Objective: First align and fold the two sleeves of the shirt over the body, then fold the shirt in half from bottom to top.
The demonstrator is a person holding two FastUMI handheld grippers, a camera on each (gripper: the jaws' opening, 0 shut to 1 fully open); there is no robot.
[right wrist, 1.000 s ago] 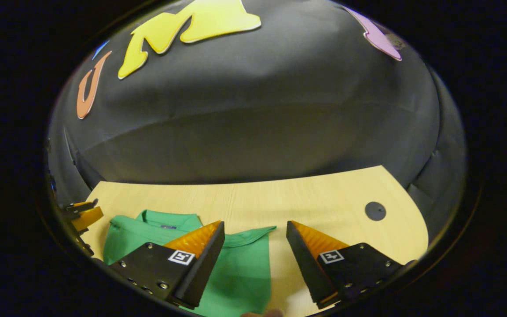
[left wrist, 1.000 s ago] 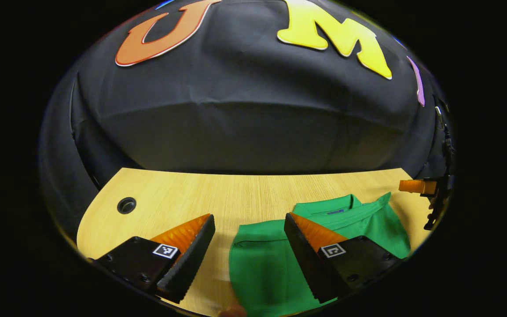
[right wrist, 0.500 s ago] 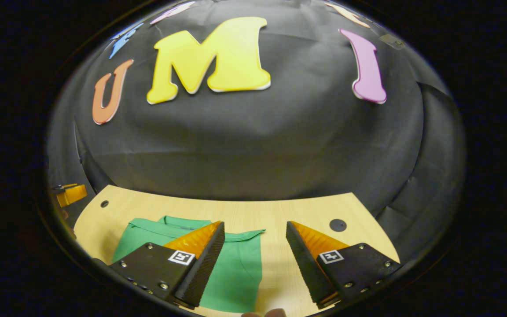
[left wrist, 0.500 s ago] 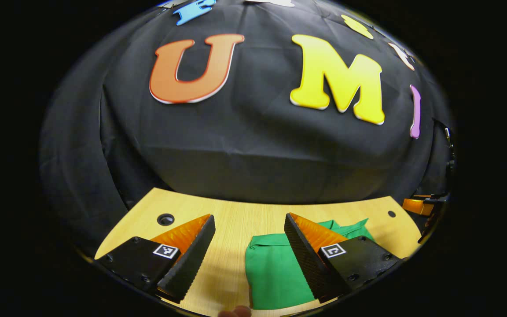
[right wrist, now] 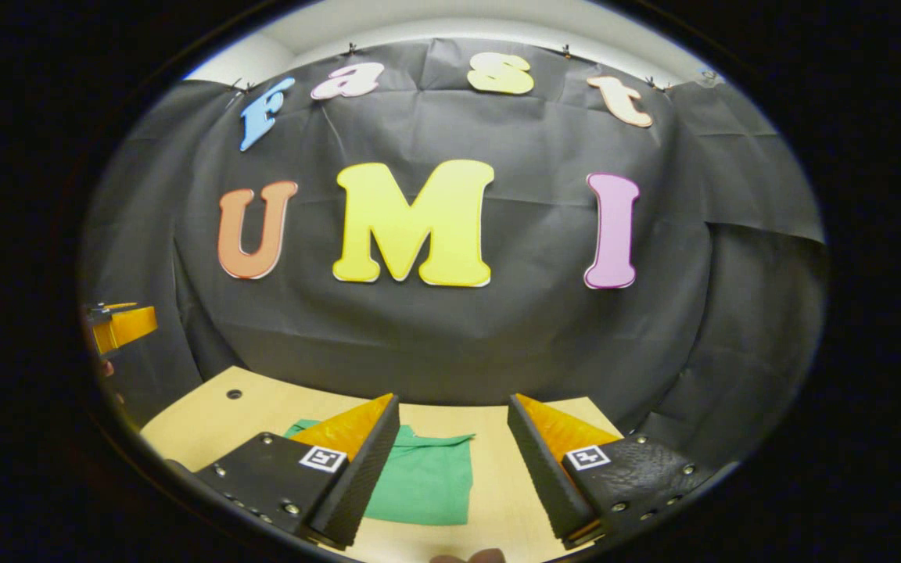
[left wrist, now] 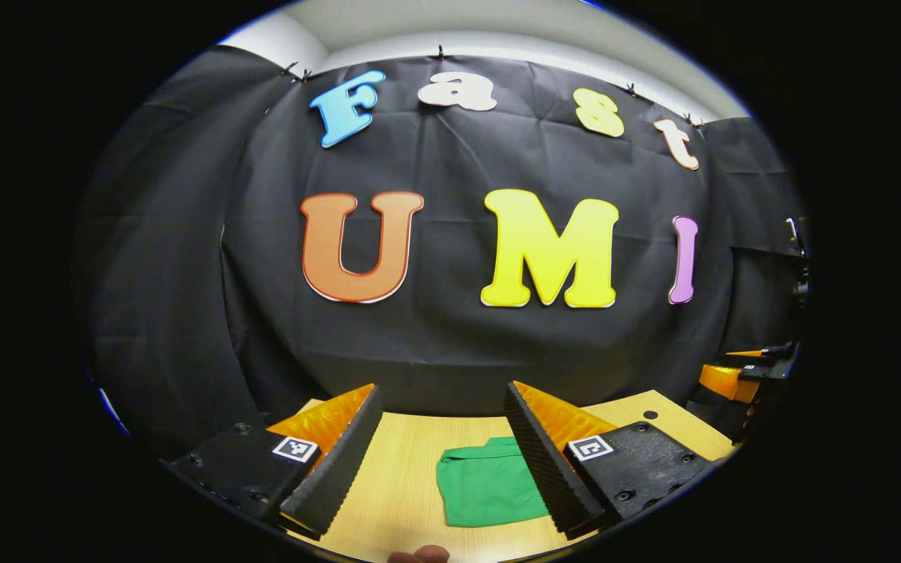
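Observation:
The green shirt [left wrist: 486, 489] lies folded into a small rectangle on the wooden table [left wrist: 403, 477]. In the left gripper view it sits between the fingers and partly behind the right one, well below and ahead of my left gripper [left wrist: 443, 453], which is open and holds nothing. In the right gripper view the green shirt [right wrist: 427, 481] shows between the fingers toward the left one, its collar edge at the far side. My right gripper [right wrist: 450, 461] is open and holds nothing, raised above the table [right wrist: 497, 485].
The other gripper [left wrist: 740, 375] appears at the right edge of the left gripper view, and the other gripper [right wrist: 122, 324] at the left edge of the right gripper view. Round cable holes [right wrist: 234, 394] mark the table's far corners. The black cloth wall stands behind the table.
Both grippers have risen and pulled back from the shirt, staying open. The shirt now looks smaller and farther, and much more of the booth wall has come into view.

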